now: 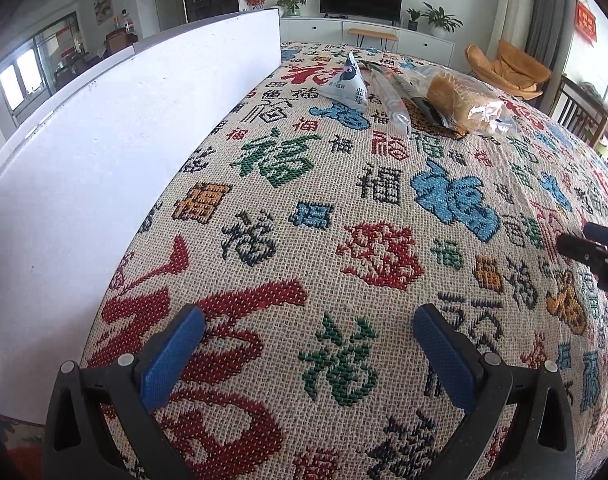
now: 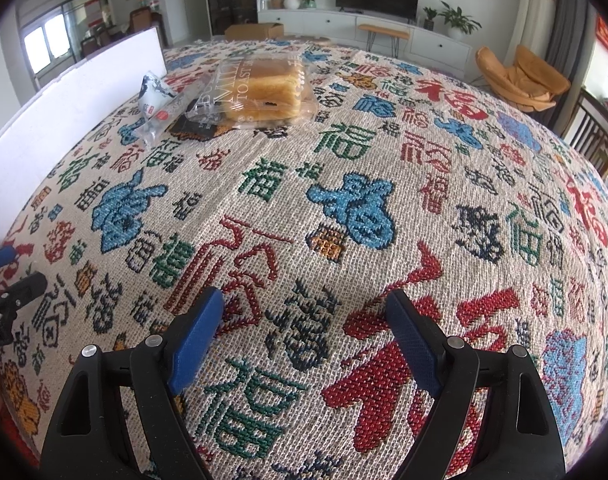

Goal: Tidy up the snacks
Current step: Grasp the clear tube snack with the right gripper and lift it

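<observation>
Your left gripper (image 1: 308,320) is wide open, and nothing sits between its blue pads (image 1: 172,356). It hangs low over the bench cloth (image 1: 384,208), which is covered with red, green, blue and black signs. Your right gripper (image 2: 304,308) is wide open too, with only the cloth showing between its blue pads (image 2: 414,344). The two grippers are side by side at the near end of the bench. You can see the tip of the right one at the right edge of the left camera view, and the tip of the left one at the left edge of the right camera view. The snacks are all far away from you, in a small bunch at the far end of the bench. There is a bag of toast bread (image 2: 260,92) in a clear wrapper. Just left of it lies a dark flat packet (image 2: 196,124), partly under the bread bag. Next comes a long clear packet (image 2: 164,114) lying flat. At the left of the bunch stands a small white and blue pouch (image 1: 346,84) shaped like a pointy triangle. A tall white board (image 1: 84,168) stands along the left side of the bench, close to the pouch. Both grippers are well apart from the snacks.
</observation>
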`<state>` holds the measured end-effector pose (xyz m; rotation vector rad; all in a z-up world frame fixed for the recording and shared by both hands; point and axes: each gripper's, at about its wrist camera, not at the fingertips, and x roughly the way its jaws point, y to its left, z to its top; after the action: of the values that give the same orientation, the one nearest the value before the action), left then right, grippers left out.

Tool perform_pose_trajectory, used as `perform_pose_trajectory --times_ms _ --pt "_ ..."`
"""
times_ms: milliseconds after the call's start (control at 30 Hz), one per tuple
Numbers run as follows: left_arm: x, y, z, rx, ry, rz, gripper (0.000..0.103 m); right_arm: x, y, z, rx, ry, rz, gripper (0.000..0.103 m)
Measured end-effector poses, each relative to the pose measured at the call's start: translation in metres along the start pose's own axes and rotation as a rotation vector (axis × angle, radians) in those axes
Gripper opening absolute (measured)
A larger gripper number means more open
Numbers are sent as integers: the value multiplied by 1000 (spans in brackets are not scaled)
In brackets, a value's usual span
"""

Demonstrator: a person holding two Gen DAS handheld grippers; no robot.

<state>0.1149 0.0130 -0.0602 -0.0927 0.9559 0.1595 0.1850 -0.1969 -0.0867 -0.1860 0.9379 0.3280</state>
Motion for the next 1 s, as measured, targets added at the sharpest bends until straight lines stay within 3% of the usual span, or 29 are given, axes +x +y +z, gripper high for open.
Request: perform_pose_trajectory --times_ms 167,267,433,533,600,633,867,1000 --pt "0 -1 1 -2 -7 2 103 -16 21 55 -36 -61 100 84" --pt "1 0 2 -2 -7 2 103 -18 41 102 -25 -91 205 84" --pt "1 -1 2 -1 -7 2 103 24 78 165 21 -9 292 82" --pt "1 -1 2 -2 -7 2 103 57 92 182 40 48 233 73" --pt "1 -1 2 -2 -7 2 103 75 100 188 17 91 180 46" --pt "1 -1 2 -2 -7 2 103 84 103 189 1 119 144 42" --pt "1 -1 2 -2 -8 2 103 102 102 190 -64 116 -58 42" --pt "2 -1 2 -2 -7 2 103 121 95 190 -52 152 -48 48"
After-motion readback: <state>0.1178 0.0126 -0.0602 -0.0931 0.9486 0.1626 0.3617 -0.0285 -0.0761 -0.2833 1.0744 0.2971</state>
